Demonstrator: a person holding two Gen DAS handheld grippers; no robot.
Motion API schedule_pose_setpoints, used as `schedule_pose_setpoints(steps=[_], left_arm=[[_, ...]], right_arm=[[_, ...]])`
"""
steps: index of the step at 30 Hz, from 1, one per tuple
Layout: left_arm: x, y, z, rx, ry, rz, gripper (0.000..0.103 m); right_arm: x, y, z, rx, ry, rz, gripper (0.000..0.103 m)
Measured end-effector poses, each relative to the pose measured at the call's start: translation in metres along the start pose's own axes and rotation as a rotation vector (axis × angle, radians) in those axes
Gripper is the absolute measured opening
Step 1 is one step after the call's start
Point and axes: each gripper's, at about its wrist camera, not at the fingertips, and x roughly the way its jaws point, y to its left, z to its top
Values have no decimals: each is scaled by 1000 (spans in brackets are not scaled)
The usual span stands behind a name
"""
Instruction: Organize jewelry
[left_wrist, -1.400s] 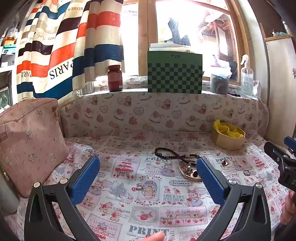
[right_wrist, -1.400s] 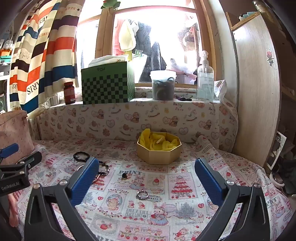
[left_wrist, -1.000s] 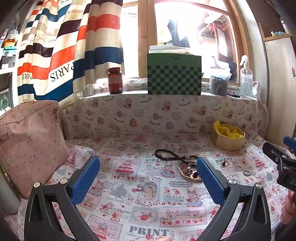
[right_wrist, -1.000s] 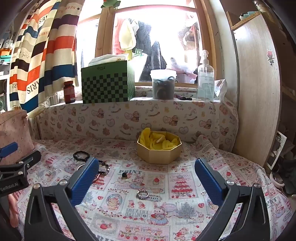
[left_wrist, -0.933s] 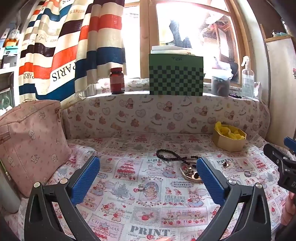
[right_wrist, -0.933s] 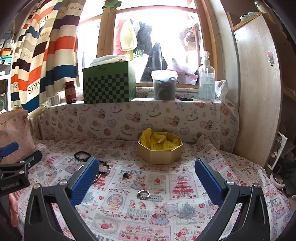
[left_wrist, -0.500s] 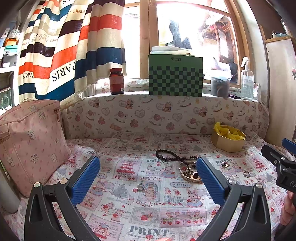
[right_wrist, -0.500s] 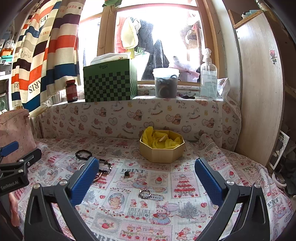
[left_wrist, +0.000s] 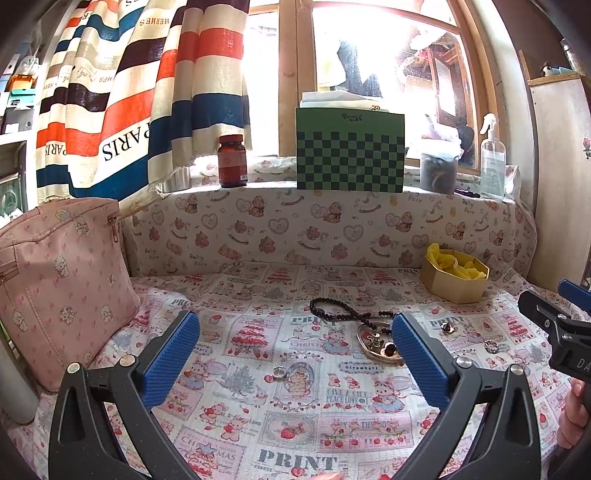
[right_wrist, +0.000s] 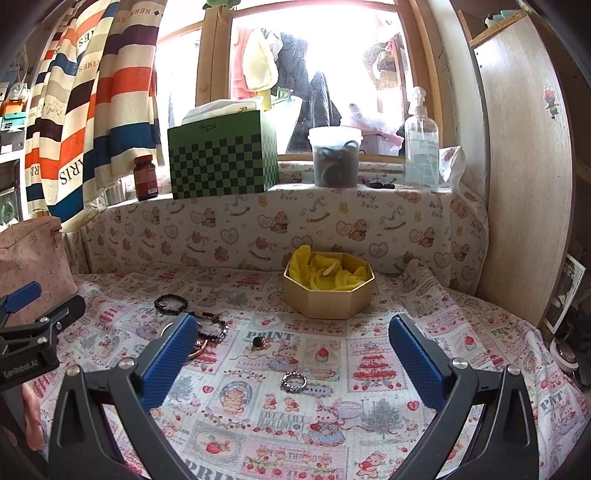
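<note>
Left gripper (left_wrist: 295, 354) held low over the printed cloth (left_wrist: 258, 406), jaws spread wide and empty, small ring (left_wrist: 278, 370) lying between the pads. Right gripper (right_wrist: 291, 363) likewise gaping, empty, above a silver ring (right_wrist: 293, 381). Oval tray (left_wrist: 373, 345) and black bead strand (left_wrist: 340, 314) mid-cloth; gold octagonal box (right_wrist: 328, 288) beyond. Compared with a second ago: right view nudged slightly forward, left barely shifted.

A home — striped curtain (left_wrist: 122, 92), teddy-print cloth (left_wrist: 295, 369) on a window nook, tissue box (right_wrist: 221, 155).
</note>
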Motion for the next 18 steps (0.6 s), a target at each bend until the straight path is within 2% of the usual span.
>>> schedule_pose_setpoints(steps=[14,18], left_arm=[[-7,2,-1,-4,-24,4,103],[-6,3,-1,-4,-20,6,103]], right_arm=[[-1,2,1,-11,-4,1,103],[-1,2,1,-8,7,28,103]])
